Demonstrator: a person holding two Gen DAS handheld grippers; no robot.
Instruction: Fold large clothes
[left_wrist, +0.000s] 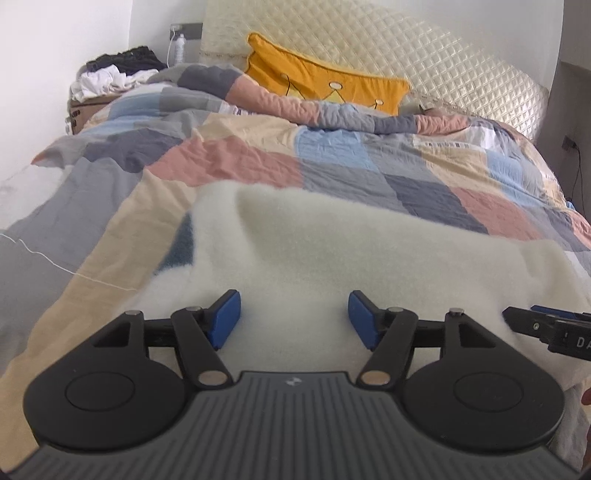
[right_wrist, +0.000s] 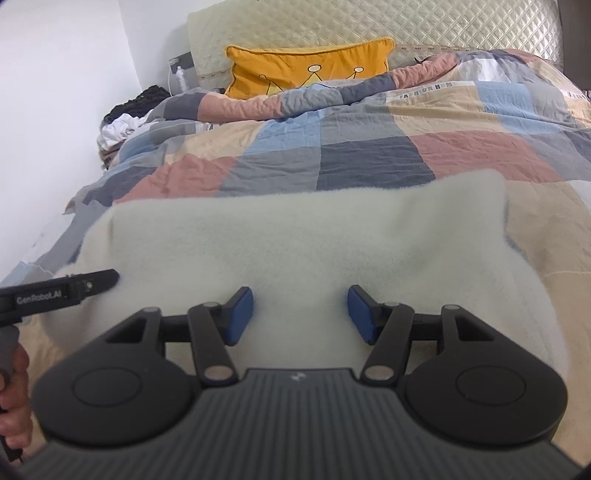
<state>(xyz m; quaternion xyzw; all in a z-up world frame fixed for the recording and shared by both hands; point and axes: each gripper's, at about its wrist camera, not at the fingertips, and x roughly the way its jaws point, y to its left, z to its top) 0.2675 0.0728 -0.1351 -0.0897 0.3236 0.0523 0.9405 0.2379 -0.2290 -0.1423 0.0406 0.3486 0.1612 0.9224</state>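
Nearest to us, our left gripper (left_wrist: 294, 319) and our right gripper (right_wrist: 300, 315) both stand with their jaws apart, nothing pinched between the blue pads; the fleece shows through each gap, but we cannot tell whether the pads brush it. The 2 tools sit side by side, the right gripper's tip showing at the right edge of the left view. Directly beneath and ahead of them lies the white fleece garment (right_wrist: 295, 236), spread on the patchwork quilt (right_wrist: 369, 155) at the foot of the bed. Its long axis seems to run across us, side to side, so each hand is near its own end. Farther off, a yellow cushion (left_wrist: 325, 79) leans on the quilted headboard (left_wrist: 424, 55).
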